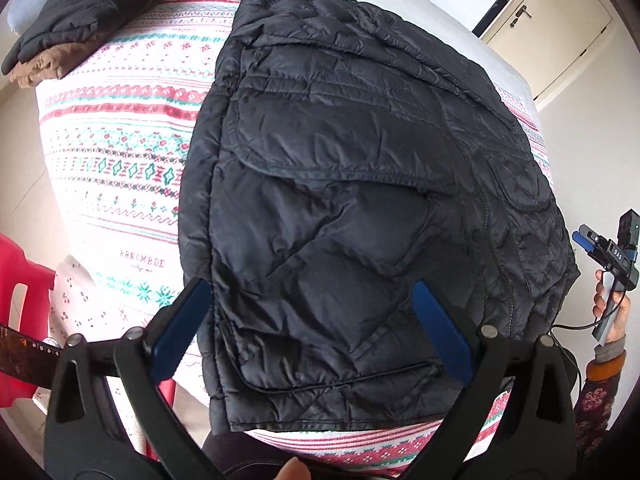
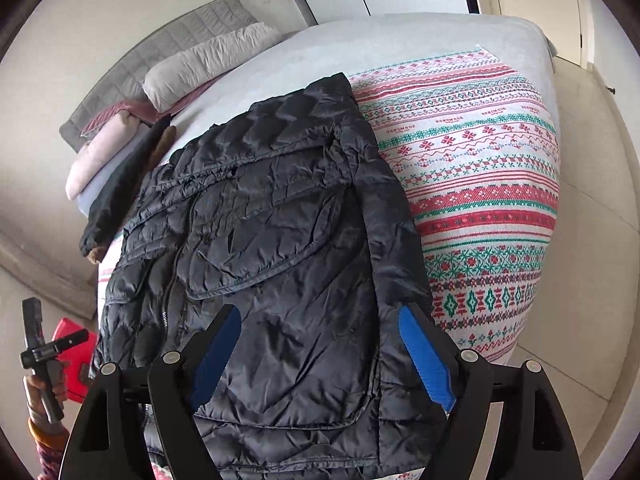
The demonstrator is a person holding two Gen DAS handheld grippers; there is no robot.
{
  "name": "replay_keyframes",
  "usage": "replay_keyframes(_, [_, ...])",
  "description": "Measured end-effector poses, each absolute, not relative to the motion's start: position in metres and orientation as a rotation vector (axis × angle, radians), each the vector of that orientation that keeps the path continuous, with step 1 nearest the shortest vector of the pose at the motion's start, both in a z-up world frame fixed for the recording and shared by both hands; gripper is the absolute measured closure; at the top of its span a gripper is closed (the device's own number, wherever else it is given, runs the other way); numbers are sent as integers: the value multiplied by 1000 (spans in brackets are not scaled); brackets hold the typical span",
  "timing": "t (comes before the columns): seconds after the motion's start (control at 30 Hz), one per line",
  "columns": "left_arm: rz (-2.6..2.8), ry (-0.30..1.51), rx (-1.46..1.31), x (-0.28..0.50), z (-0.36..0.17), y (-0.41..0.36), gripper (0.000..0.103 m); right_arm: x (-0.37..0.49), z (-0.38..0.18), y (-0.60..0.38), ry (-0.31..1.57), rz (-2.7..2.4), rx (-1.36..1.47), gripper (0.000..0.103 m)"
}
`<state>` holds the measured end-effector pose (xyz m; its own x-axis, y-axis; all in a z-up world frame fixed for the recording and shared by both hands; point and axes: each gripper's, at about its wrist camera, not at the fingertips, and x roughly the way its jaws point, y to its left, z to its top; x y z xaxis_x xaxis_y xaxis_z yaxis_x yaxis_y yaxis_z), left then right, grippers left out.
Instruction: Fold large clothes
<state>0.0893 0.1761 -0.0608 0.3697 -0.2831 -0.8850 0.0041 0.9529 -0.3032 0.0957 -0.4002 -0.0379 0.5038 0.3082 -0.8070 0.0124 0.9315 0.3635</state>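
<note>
A black quilted puffer jacket [image 1: 360, 160] [image 2: 280, 220] lies folded flat on a patterned blanket [image 1: 120, 140] [image 2: 480, 200] on a bed, with a sleeve folded across its middle. My left gripper [image 1: 310, 286] hovers over the jacket's near left part, its blue pads spread wide and nothing pressed between them. My right gripper [image 2: 319, 312] hangs above the near right part, also open, with only the flat jacket below. Each gripper shows in the other's view, held in a hand: the right gripper [image 1: 612, 256] and the left gripper [image 2: 44, 348].
A stack of folded dark and brown clothes [image 1: 68, 20] [image 2: 120, 188] sits at the far left of the bed. Pillows [image 2: 200, 64] lie at the headboard. A red plastic chair [image 1: 16, 300] [image 2: 76, 360] stands by the bed's near left corner. Cupboard doors [image 1: 560, 32] are beyond.
</note>
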Motion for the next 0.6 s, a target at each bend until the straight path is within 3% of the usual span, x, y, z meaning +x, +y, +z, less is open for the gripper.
replay_keyframes(0.6, [-336, 1168, -572, 72, -97, 233, 2, 88, -72, -415, 1052, 239, 468, 20])
